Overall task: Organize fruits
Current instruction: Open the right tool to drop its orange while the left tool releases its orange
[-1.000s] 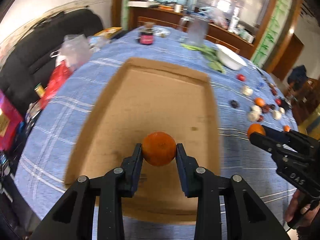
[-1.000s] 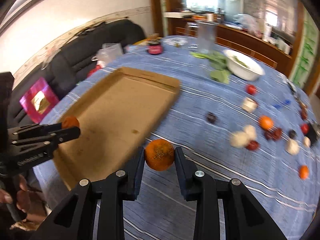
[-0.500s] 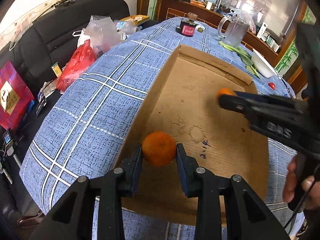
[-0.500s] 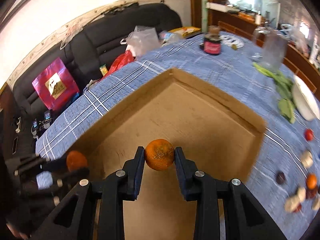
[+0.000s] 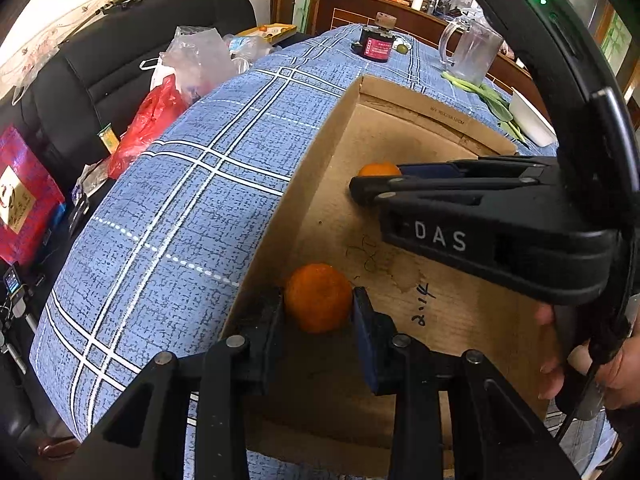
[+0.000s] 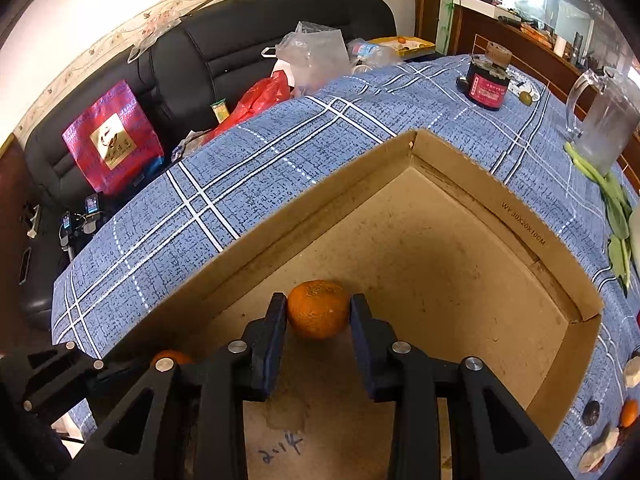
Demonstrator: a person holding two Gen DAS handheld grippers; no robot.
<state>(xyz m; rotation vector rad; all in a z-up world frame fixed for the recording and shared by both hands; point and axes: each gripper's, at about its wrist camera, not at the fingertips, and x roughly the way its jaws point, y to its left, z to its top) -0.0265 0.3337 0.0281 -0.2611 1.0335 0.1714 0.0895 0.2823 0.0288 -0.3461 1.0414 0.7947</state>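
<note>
Two oranges sit clamped above the cardboard box [image 6: 460,264] on the table [image 6: 280,152]. Your left hand-held gripper [image 5: 319,306] pinches one orange [image 5: 318,297] near the box's 9 o'clock wall; your right hand-held gripper [image 6: 318,312] pinches the other orange [image 6: 318,309].

We bring both grippers from above the table down into the cardboard box [image 6: 520,216]. A second ago the right gripper [image 6: 318,312] hangs over the blue tablecloth [image 6: 248,168] outside the box; now its orange [image 6: 318,309] sits low beside the box's left wall. The left gripper [image 5: 318,300] drops too, its orange [image 5: 318,297] now close against that same wall near the floor. The right gripper now crosses the left wrist view much closer than before.
</note>
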